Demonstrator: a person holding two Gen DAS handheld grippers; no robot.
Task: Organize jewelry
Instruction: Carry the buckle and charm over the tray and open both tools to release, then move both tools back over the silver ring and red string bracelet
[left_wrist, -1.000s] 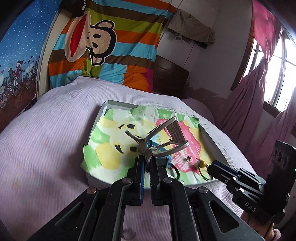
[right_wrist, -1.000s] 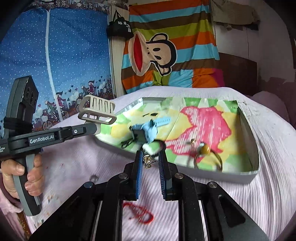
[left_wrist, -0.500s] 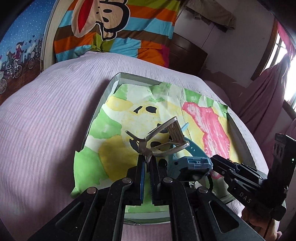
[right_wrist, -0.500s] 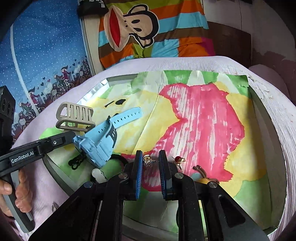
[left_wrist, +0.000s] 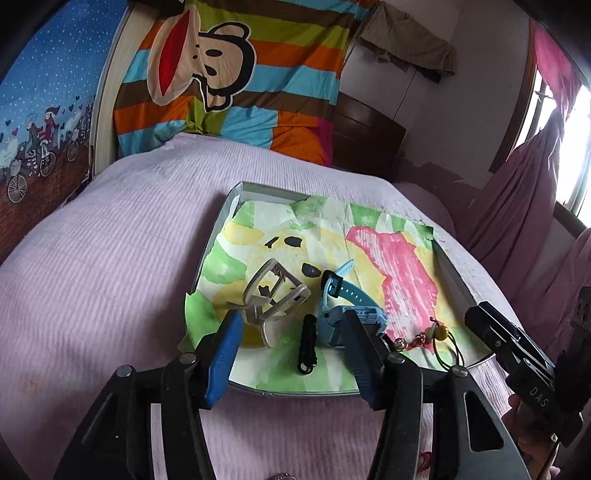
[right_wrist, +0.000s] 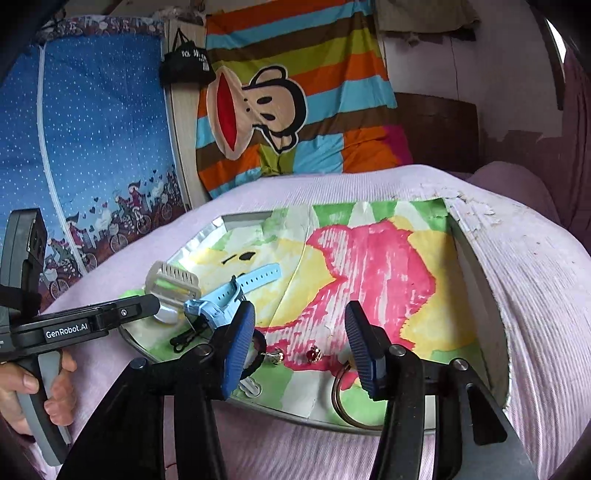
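A shallow metal tray (left_wrist: 226, 206) lined with painted paper lies on the bed. In it lie a beige hair claw clip (left_wrist: 275, 297), a blue watch (left_wrist: 341, 308), a black cord clasp (left_wrist: 306, 345), small earrings (left_wrist: 408, 341) and a hair tie with a yellow bead (left_wrist: 441, 334). My left gripper (left_wrist: 291, 354) is open and empty just in front of the clip. My right gripper (right_wrist: 299, 347) is open and empty over the tray's (right_wrist: 502, 369) near edge, above a silver earring (right_wrist: 275, 356) and a red earring (right_wrist: 314, 354). The clip (right_wrist: 173, 282) and watch (right_wrist: 229, 295) lie to its left.
The tray sits on a pink ribbed bedspread (left_wrist: 110, 280). A striped monkey-print quilt (left_wrist: 229, 85) is heaped at the headboard. The left tool and hand (right_wrist: 44, 332) reach in at the tray's left. A red cord (left_wrist: 424, 459) lies on the bedspread near the front.
My left gripper has opened and let the claw clip down into the tray. My right gripper has opened and dropped the silver earring into the tray. Both have pulled back a little.
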